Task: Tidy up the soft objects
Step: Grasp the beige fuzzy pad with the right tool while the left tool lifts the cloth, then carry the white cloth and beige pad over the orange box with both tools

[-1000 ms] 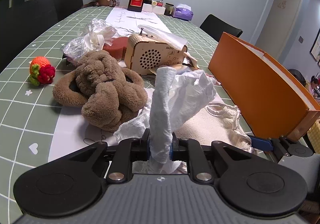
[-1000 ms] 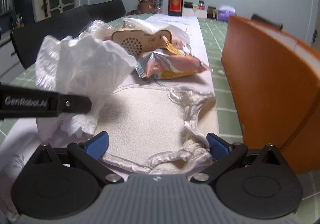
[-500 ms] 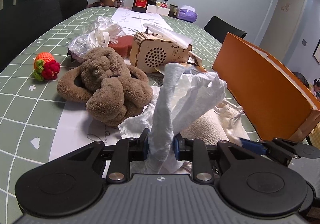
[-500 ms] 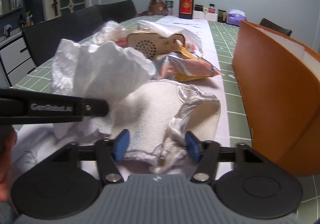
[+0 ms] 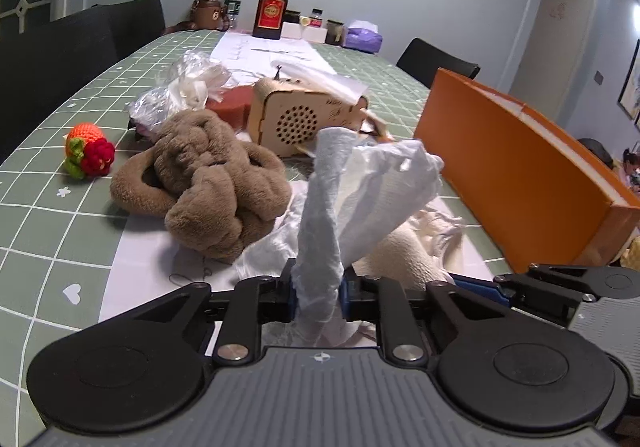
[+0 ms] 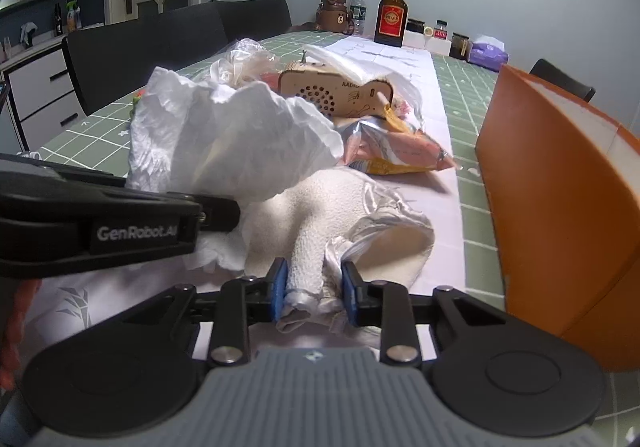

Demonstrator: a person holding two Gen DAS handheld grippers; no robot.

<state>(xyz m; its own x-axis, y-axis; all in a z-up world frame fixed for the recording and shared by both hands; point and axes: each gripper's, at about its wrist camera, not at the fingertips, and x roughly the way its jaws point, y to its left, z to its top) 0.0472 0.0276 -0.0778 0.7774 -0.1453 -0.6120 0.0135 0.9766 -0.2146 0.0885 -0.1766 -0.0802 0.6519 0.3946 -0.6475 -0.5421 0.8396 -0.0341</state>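
Observation:
My left gripper (image 5: 318,297) is shut on a crumpled white plastic bag (image 5: 360,191), which stands up above the fingers; the bag also shows in the right wrist view (image 6: 224,139). My right gripper (image 6: 314,293) is shut on the near edge of a cream fleece cloth with a satin border (image 6: 340,207), which lies on the white table runner; the cloth also shows in the left wrist view (image 5: 404,251). A brown plush toy (image 5: 204,183) lies left of the bag. A small crocheted orange and red toy (image 5: 86,153) sits further left.
An orange box (image 5: 516,175) stands at the right, also in the right wrist view (image 6: 560,199). A wooden radio (image 5: 304,119), a snack packet (image 6: 392,153), clear plastic bags (image 5: 184,87) and bottles (image 5: 272,5) are behind. Black chairs (image 6: 152,43) line the left side.
My right gripper has gone from wide open to shut on the cream cloth's near edge, bunching it up. My left gripper keeps its hold on the white bag.

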